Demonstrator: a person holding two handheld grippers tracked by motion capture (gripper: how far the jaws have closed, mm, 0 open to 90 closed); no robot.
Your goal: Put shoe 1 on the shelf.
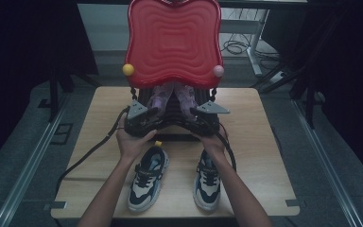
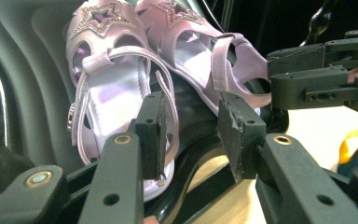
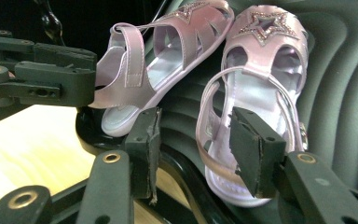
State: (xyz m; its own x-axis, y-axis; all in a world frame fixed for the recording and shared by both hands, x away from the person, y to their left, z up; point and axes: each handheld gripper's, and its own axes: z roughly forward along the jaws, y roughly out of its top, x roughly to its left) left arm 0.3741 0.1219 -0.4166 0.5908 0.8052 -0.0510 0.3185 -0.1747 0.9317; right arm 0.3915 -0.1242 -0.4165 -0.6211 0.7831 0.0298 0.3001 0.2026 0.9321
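Item: pair of lilac satin-finish sandals, open-strapped, each with a rhinestone star on the toe piece. In the high view they sit at centre frame, tilted inside a black ribbed case.
- Left-hand sandal (image 2: 116, 88): upper left of the left gripper view; glossy insole, thin curved ankle strap, small metal buckle at its side.
- Right-hand sandal (image 3: 256, 93): right of centre in the right gripper view, leaning on the case's ridged wall; its partner lies beside it, heel toward the case rim.

Item: black case with stepped, wavy ridges (image 3: 345, 70); matt moulded plastic. Glossy red lid with concentric wavy ridges (image 1: 174, 40) stands raised at upper centre of the high view, a yellow ball and a pink ball at its lower corners.

Item: left gripper (image 2: 191, 126); black jaws with worn foam pads, spread apart, nothing between them, just in front of the left-hand sandal's heel.

Item: right gripper (image 3: 200, 144); jaws likewise spread, unloaded, close before the right-hand sandal's heel.

Item: pair of navy-and-cream chunky sneakers (image 1: 146, 179), lower centre of the high view, on the pale wood-grain table (image 1: 264, 156).
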